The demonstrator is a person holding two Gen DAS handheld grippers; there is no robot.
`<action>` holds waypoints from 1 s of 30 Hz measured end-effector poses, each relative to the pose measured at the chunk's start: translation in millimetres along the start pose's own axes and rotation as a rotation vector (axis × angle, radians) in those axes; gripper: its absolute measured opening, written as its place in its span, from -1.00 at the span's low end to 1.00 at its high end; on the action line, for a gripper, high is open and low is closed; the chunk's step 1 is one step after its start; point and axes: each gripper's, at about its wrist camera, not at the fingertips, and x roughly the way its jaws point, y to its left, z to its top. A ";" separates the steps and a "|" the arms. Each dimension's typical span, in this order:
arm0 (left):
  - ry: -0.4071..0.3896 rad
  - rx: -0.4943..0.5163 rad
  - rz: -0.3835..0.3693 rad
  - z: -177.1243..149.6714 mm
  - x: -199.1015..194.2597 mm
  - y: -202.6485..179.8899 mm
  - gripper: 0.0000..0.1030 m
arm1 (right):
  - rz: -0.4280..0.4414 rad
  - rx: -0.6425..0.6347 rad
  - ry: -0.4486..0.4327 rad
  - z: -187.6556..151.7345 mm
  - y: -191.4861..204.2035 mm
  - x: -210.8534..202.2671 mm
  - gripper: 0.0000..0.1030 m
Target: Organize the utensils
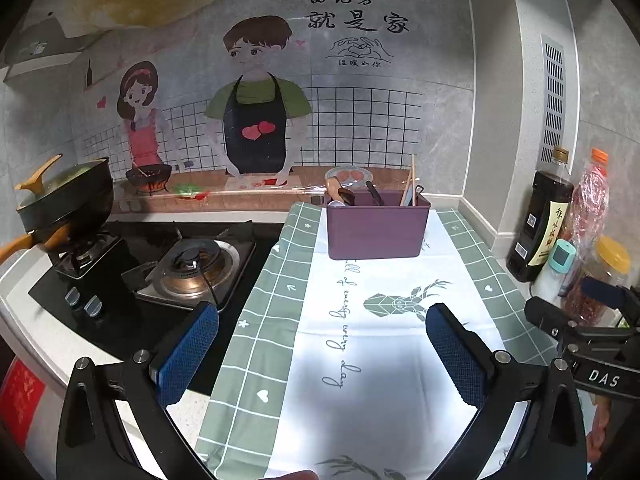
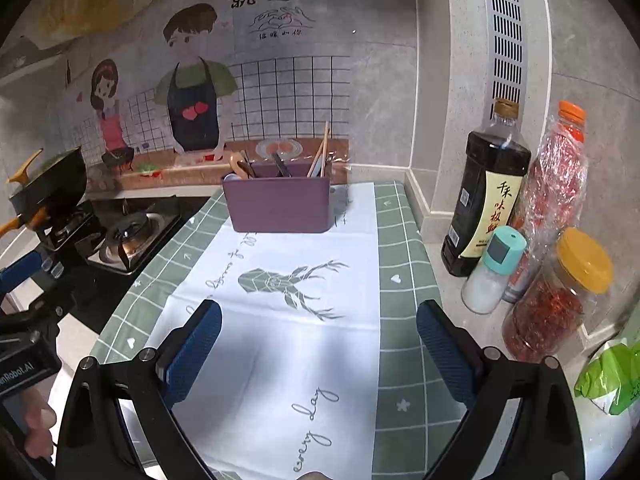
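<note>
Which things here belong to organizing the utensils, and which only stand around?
For the job: purple box; chopsticks; dark-handled utensils.
Standing around: sauce bottle; salt shaker; chili jar; pan; stove.

**Both grippers wide open, nothing between the fingers**

The left gripper (image 1: 322,350) points forward and somewhat downward, its two blue pads (image 1: 186,354) spread far apart with bare space between them; the black finger arms fan outward from the lower edge of the left wrist view; the right gripper (image 2: 319,348) holds the same pose, pads (image 2: 446,354) equally wide, gripping nothing; the two sit side by side, each showing at the edge of the other's view; a bit of the person's hand (image 2: 38,426) shows behind the left gripper's body.
</note>
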 end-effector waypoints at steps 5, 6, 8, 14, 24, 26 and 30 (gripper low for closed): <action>-0.004 0.009 -0.004 -1.5 -2.3 -2.1 1.00 | -0.001 0.004 -0.003 -1.6 -2.6 -2.8 0.89; -0.004 0.012 -0.006 -1.6 -2.8 -2.9 1.00 | -0.003 0.003 -0.006 -1.6 -2.5 -4.1 0.89; -0.006 0.020 -0.004 -2.1 -4.0 -4.3 1.00 | -0.008 -0.003 -0.014 -1.5 -2.6 -6.6 0.89; -0.003 0.026 -0.013 -1.2 -5.9 -7.5 1.00 | -0.018 -0.025 -0.030 -1.7 1.3 -12.5 0.89; 0.003 0.045 -0.024 -0.9 -6.3 -12.1 1.00 | -0.022 -0.020 -0.031 -2.0 -0.4 -14.1 0.89; 0.005 0.044 -0.025 -1.2 -6.3 -11.8 1.00 | -0.022 -0.020 -0.031 -2.3 -0.3 -14.4 0.89; 0.004 0.038 -0.024 -1.5 -6.9 -11.1 1.00 | -0.019 -0.020 -0.029 -2.9 0.1 -14.6 0.89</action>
